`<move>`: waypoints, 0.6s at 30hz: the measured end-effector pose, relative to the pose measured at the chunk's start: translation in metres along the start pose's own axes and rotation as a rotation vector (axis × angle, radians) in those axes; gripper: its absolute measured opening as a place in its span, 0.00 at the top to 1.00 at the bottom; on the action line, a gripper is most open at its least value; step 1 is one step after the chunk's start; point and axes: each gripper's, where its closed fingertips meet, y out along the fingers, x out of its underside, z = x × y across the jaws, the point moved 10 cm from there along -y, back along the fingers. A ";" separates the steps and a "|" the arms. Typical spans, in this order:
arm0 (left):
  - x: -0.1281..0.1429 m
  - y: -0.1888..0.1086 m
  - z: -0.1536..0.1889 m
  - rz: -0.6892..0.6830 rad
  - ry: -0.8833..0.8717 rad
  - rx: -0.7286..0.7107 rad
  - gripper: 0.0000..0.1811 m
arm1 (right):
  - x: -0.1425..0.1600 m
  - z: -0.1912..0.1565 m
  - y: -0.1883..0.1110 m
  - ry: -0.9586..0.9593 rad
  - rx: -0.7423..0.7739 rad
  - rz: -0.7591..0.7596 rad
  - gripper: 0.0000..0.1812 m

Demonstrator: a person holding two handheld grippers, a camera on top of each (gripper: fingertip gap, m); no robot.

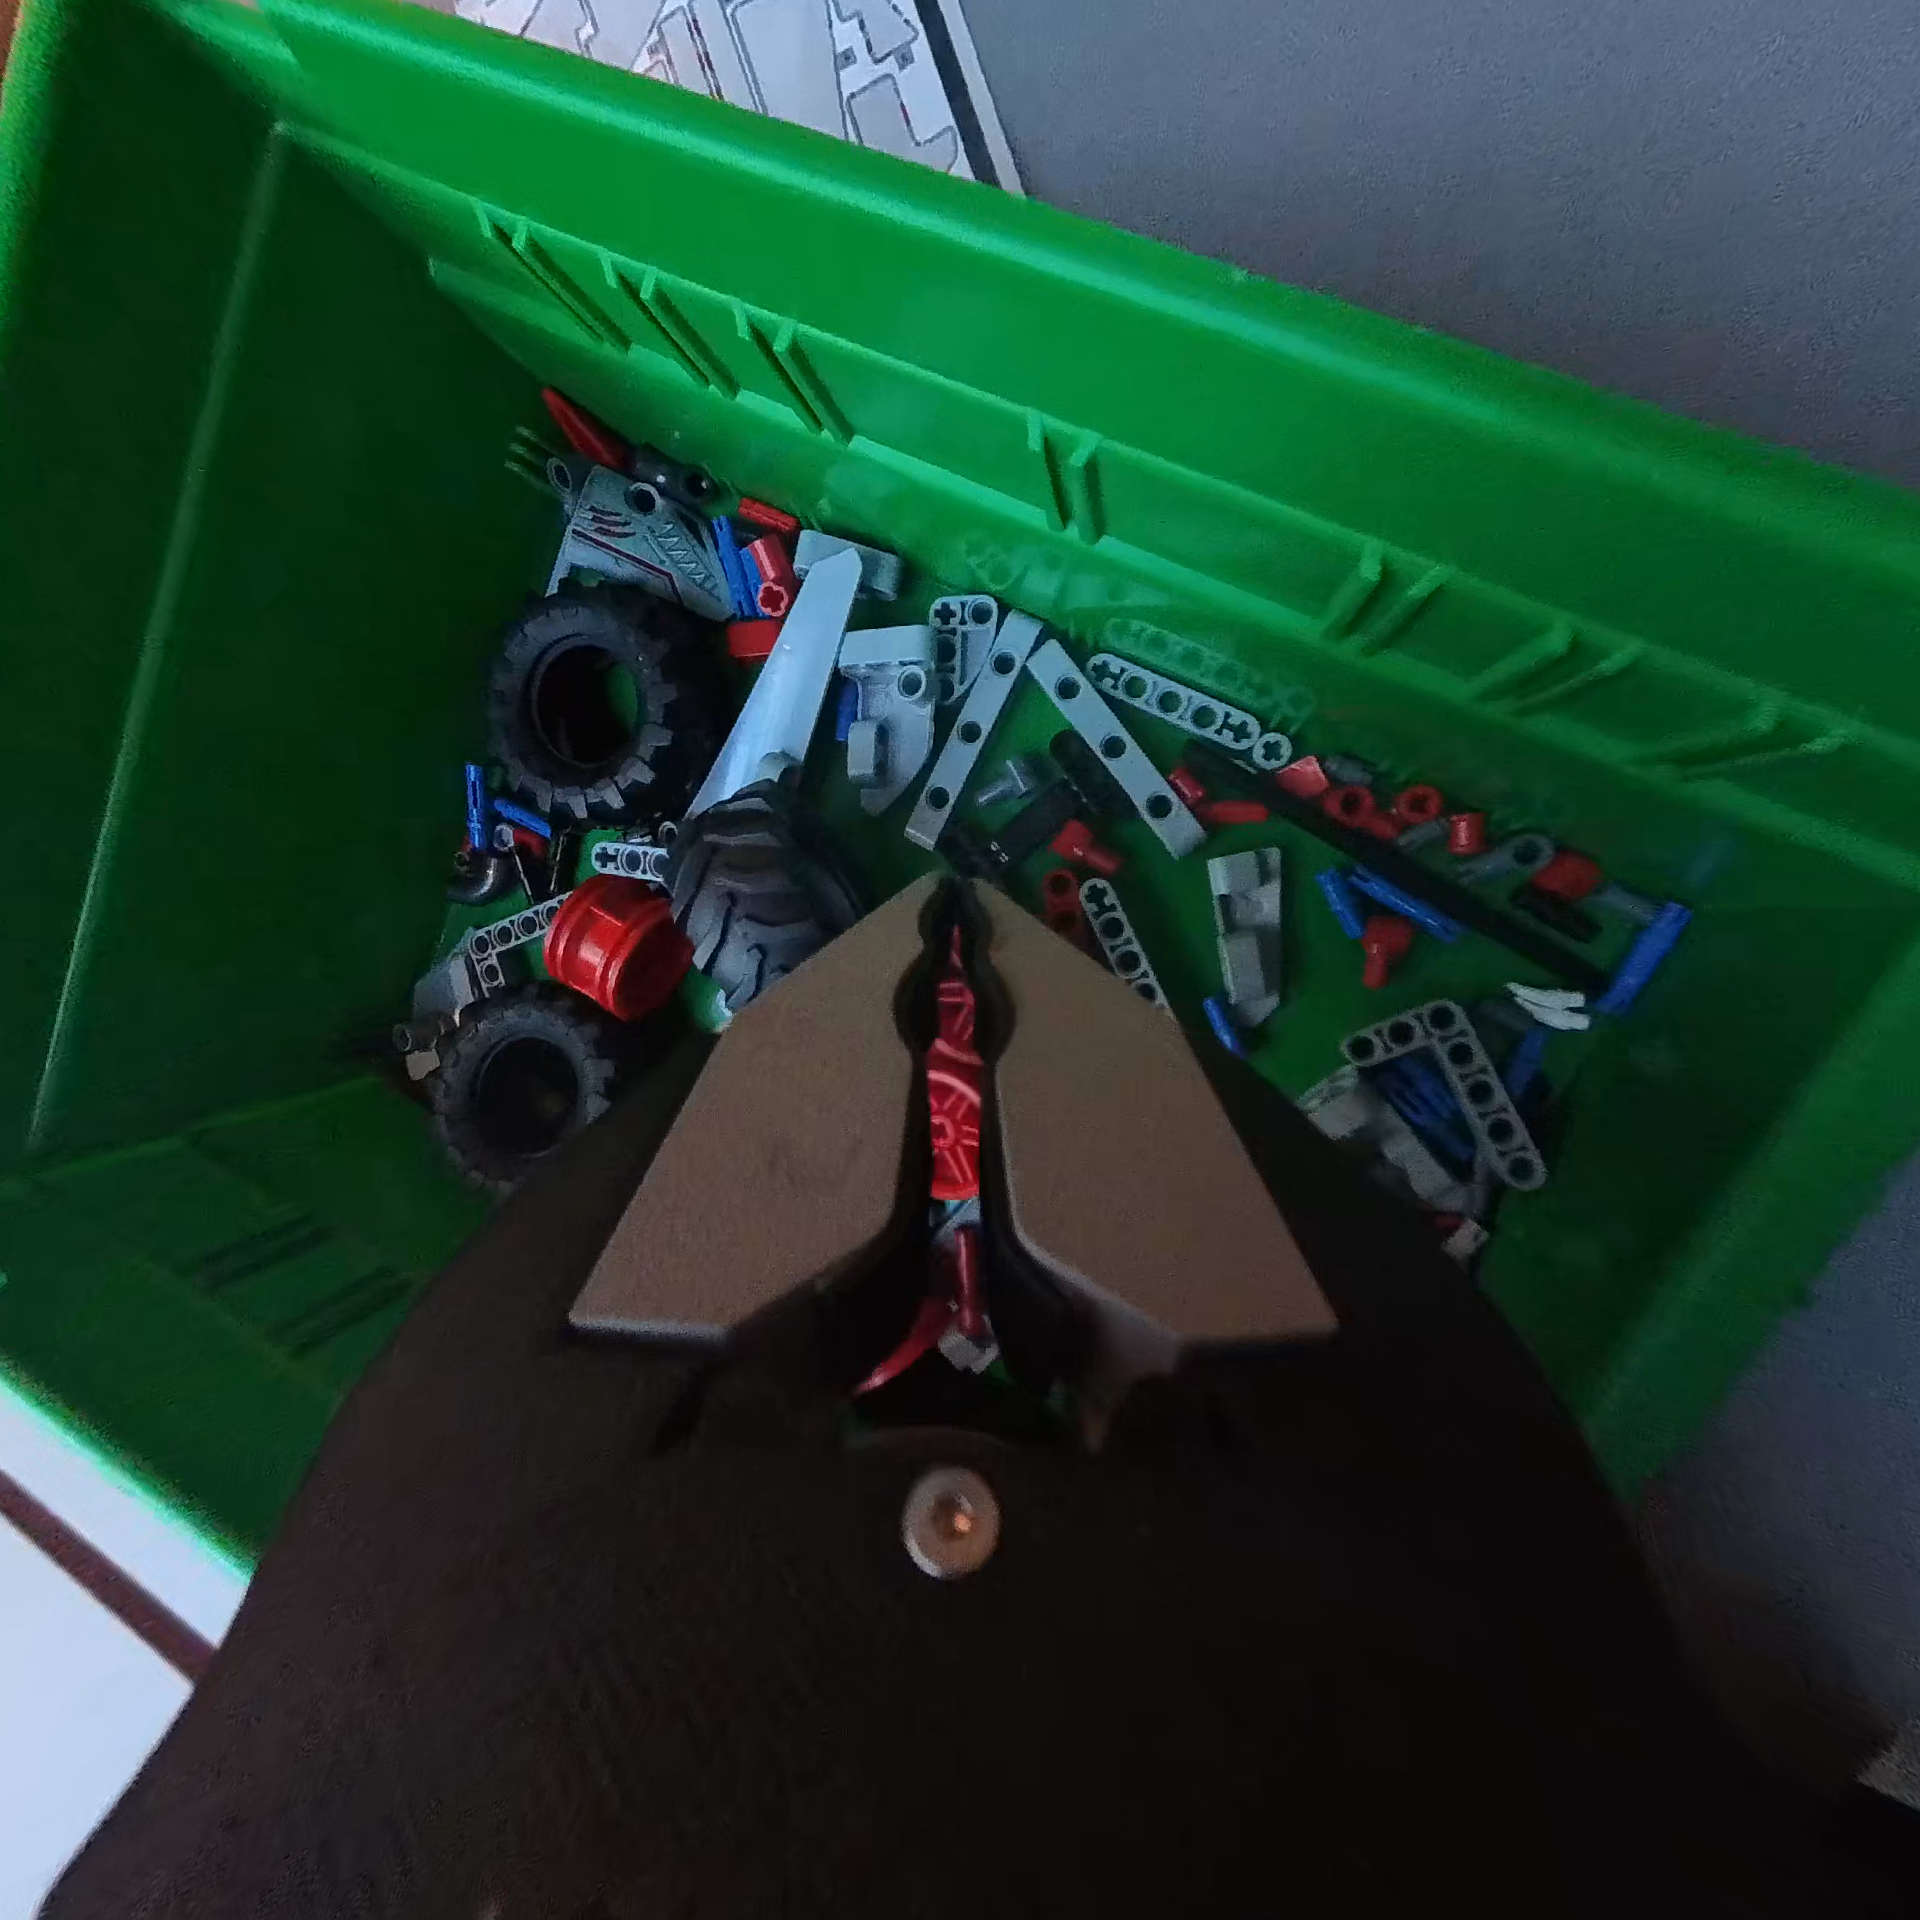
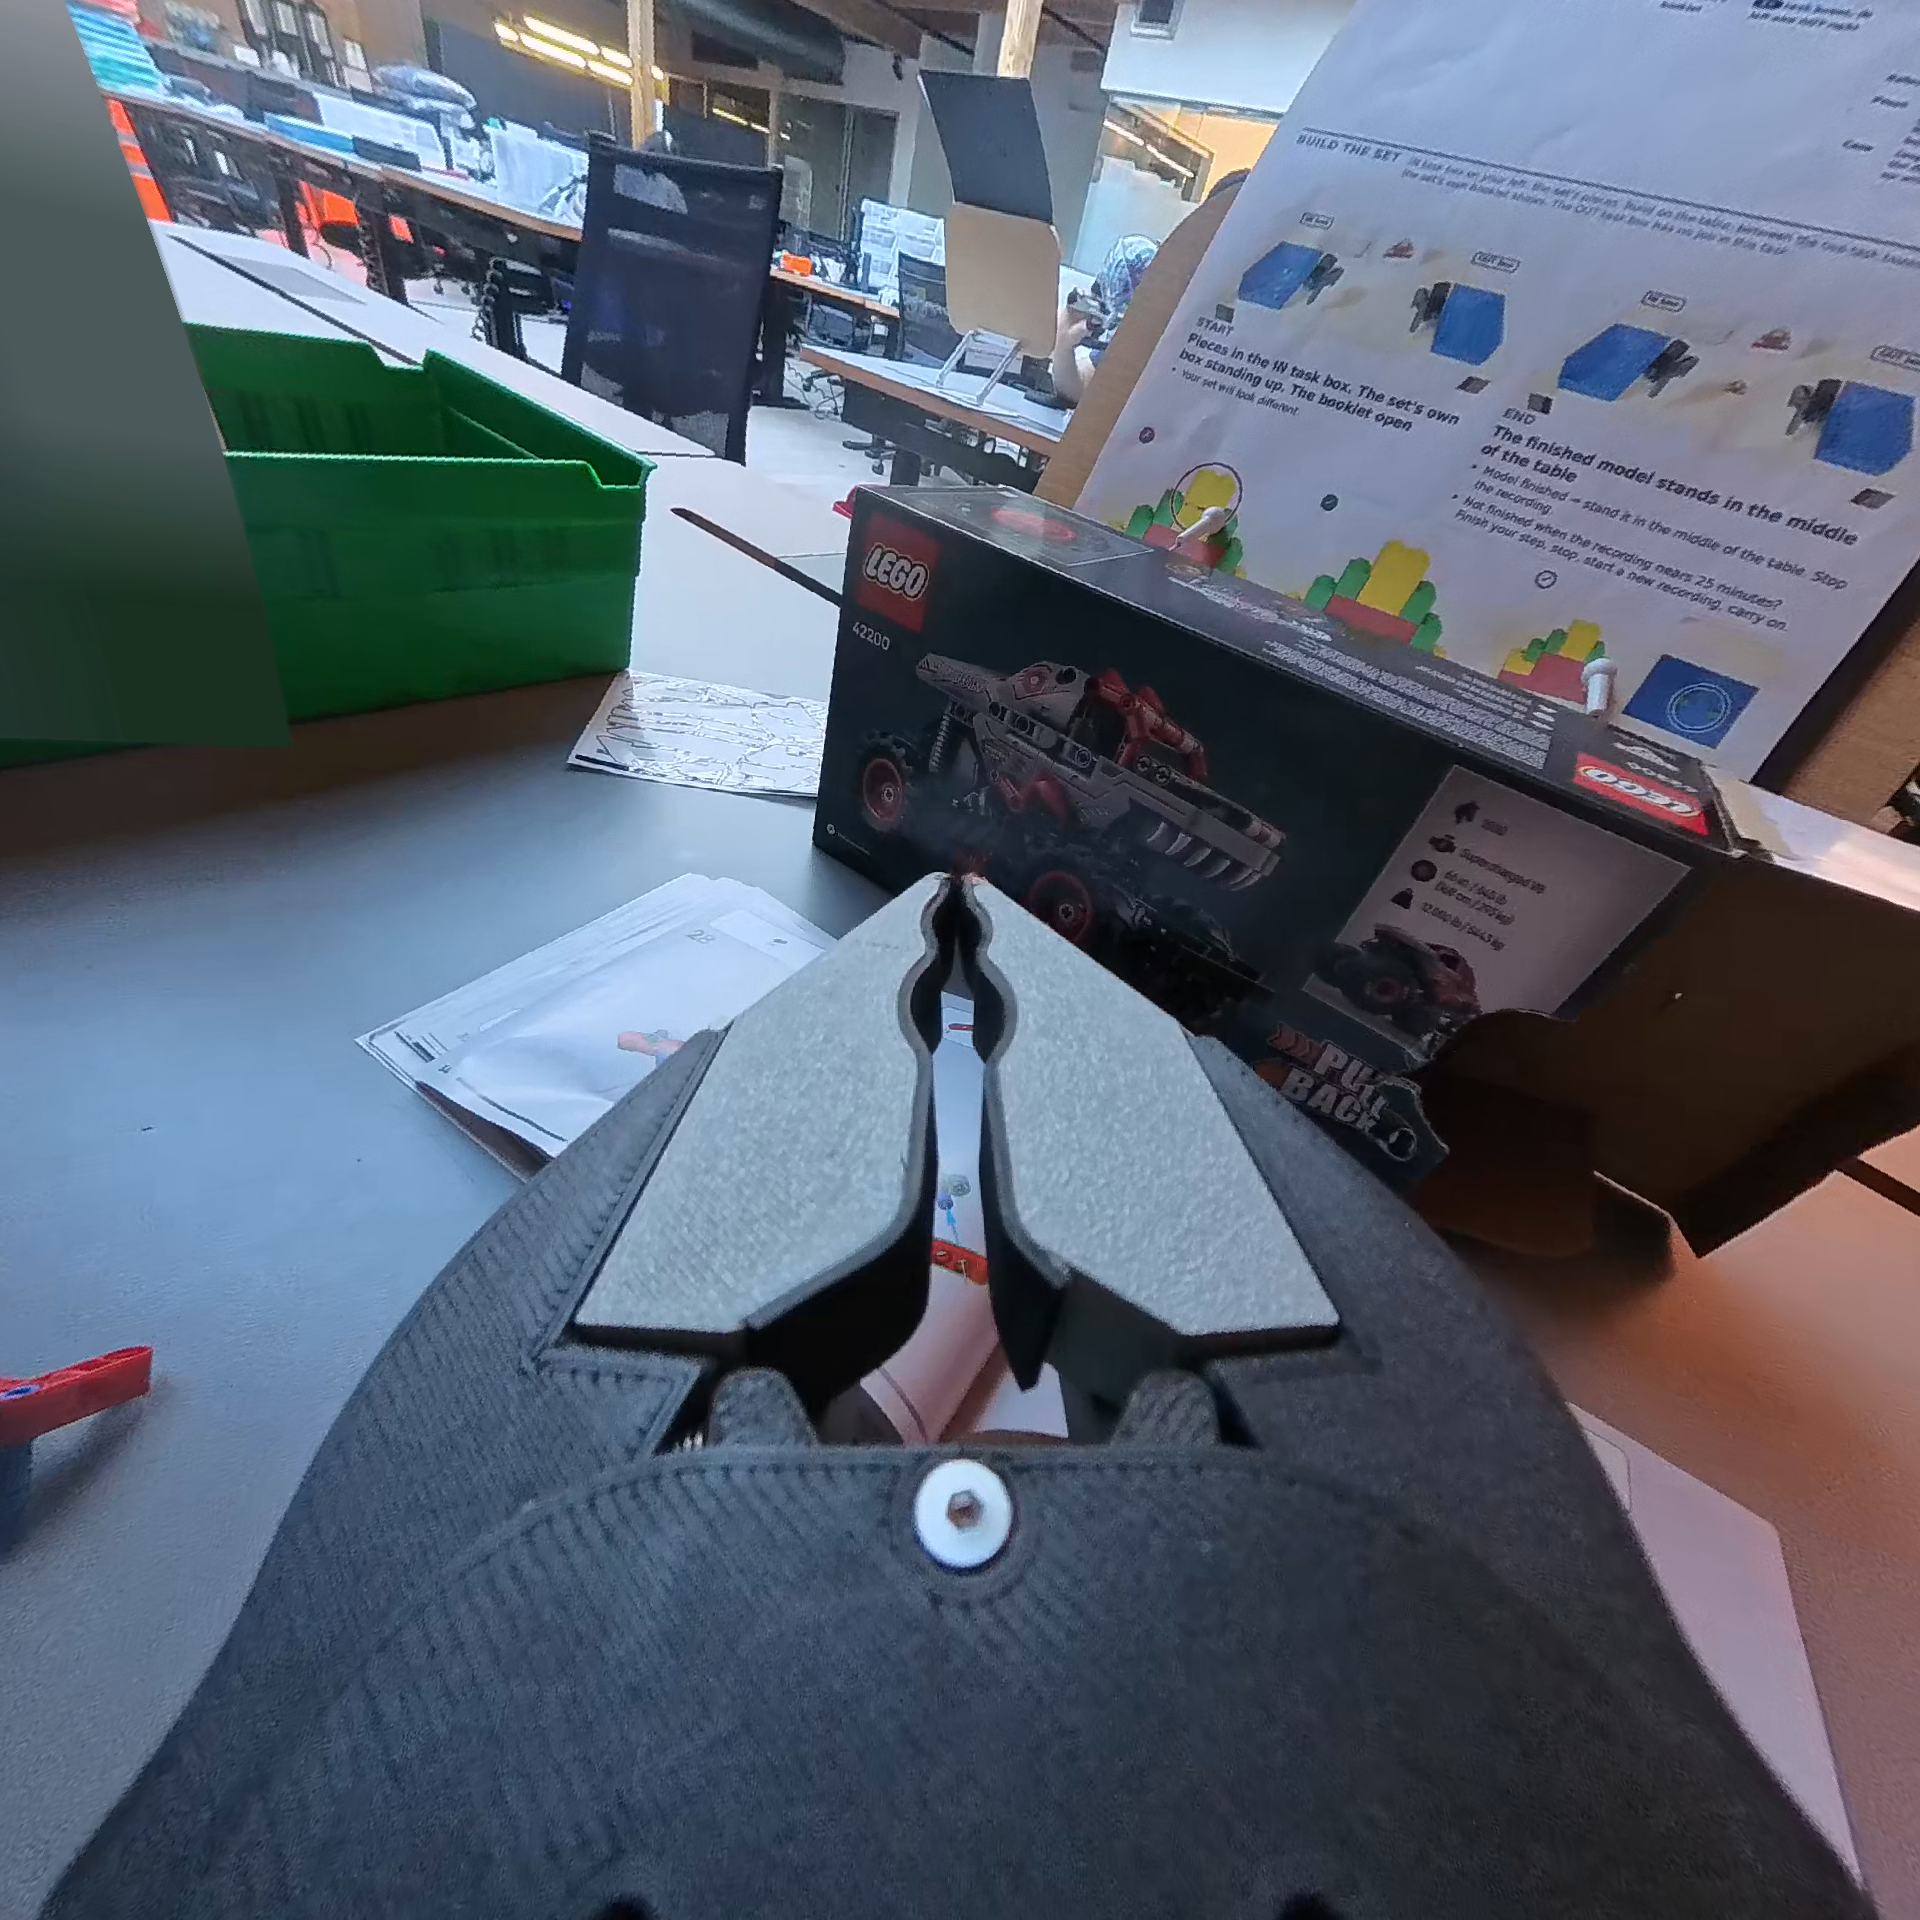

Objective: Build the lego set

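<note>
Your left gripper (image 1: 954,883) hangs over the bin (image 1: 1143,416) to pick parts, jaws together on nothing, while the right gripper (image 2: 958,883) waits over the booklet (image 2: 582,997), jaws together.

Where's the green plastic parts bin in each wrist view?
Left wrist view: green plastic parts bin fills most of the frame, seen from above, loose pieces inside.
Right wrist view: same bin upper left, side on.
Shared landmark: white line-drawing sheet beside it.

Both views bend at the edges; the bin (image 1: 935,364) view is dim, the table (image 2: 208,987) view daylit, background soft.
</note>
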 end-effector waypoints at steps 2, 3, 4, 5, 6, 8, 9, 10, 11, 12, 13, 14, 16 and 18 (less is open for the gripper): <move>0.001 0.002 -0.001 -0.011 -0.002 0.002 1.00 | 0.000 0.000 0.000 0.001 0.000 0.001 1.00; 0.002 0.002 -0.001 -0.014 -0.004 0.003 1.00 | 0.000 0.000 0.000 0.001 -0.001 0.002 1.00; 0.002 0.003 -0.001 -0.016 -0.006 0.003 1.00 | 0.000 0.000 0.000 0.001 -0.002 0.003 1.00; 0.002 0.003 -0.001 -0.018 -0.007 0.003 1.00 | 0.000 0.000 0.000 0.001 -0.003 0.002 1.00; 0.002 0.003 -0.001 -0.018 -0.007 0.001 1.00 | 0.000 0.000 0.000 0.000 -0.004 0.001 1.00; 0.002 0.003 -0.001 -0.020 -0.007 0.000 1.00 | 0.000 -0.001 0.000 -0.002 -0.007 -0.001 1.00; 0.003 0.003 -0.001 -0.021 -0.007 -0.007 1.00 | 0.000 -0.001 0.001 -0.004 -0.009 -0.002 1.00; 0.003 0.002 -0.001 -0.020 -0.008 -0.010 1.00 | 0.000 -0.002 0.001 -0.006 -0.011 -0.003 1.00; 0.003 0.002 -0.001 -0.017 -0.010 -0.008 1.00 | -0.001 -0.002 0.001 -0.009 -0.013 -0.003 1.00; 0.003 0.003 -0.002 -0.017 -0.013 -0.005 1.00 | -0.001 -0.003 0.001 -0.012 -0.014 -0.002 1.00; 0.003 0.004 -0.002 -0.020 -0.015 -0.004 1.00 | -0.001 -0.003 0.001 -0.015 -0.014 -0.002 1.00; 0.004 0.005 -0.002 -0.025 -0.016 -0.003 1.00 | -0.001 -0.004 0.001 -0.018 -0.014 -0.003 1.00; 0.004 0.007 -0.002 -0.035 -0.015 -0.003 1.00 | -0.002 -0.004 0.000 -0.022 -0.012 0.000 1.00; 0.004 0.008 -0.002 -0.039 -0.017 -0.002 1.00 | -0.002 -0.004 -0.001 -0.020 -0.012 0.003 1.00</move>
